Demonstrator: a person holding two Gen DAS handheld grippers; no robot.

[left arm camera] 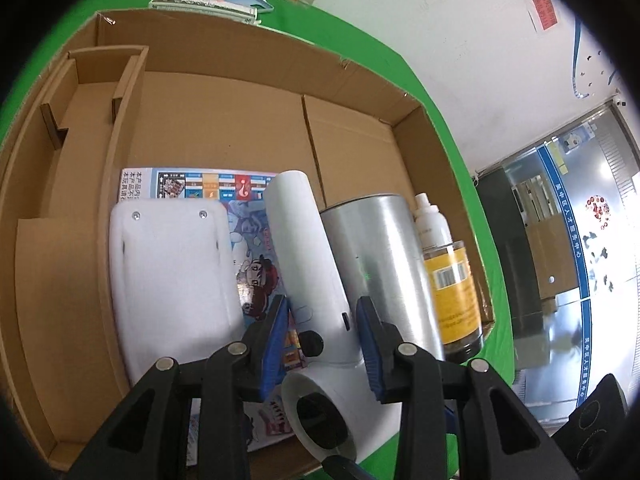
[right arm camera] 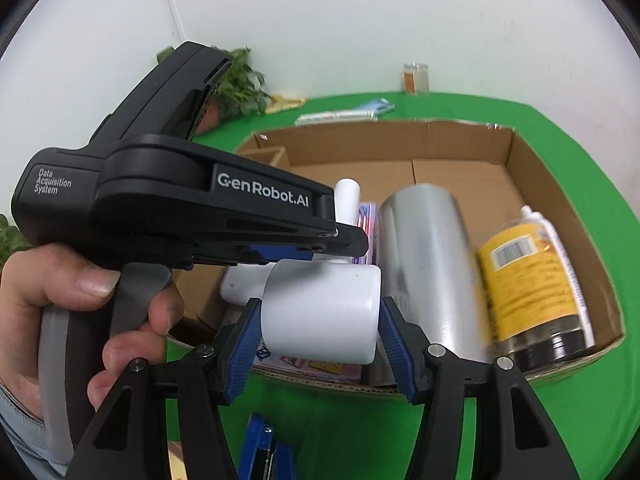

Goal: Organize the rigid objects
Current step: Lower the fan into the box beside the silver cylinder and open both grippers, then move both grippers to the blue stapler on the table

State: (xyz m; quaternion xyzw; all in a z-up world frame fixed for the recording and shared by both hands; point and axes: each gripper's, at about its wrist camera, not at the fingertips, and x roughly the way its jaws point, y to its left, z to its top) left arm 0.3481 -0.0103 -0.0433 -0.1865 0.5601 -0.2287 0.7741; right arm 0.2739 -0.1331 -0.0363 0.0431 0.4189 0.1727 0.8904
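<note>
- The white hair dryer lies in the cardboard box, its handle running away from the left gripper, between the white device and the steel tumbler.
- Left fingers stand apart, straddling the handle without touching it.
- Right gripper straddles the dryer's barrel, fingers apart; both hands are equally near.

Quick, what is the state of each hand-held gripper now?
Left hand-held gripper: around the white hair dryer; contact cannot be told.
Right hand-held gripper: open around the dryer's barrel.
</note>
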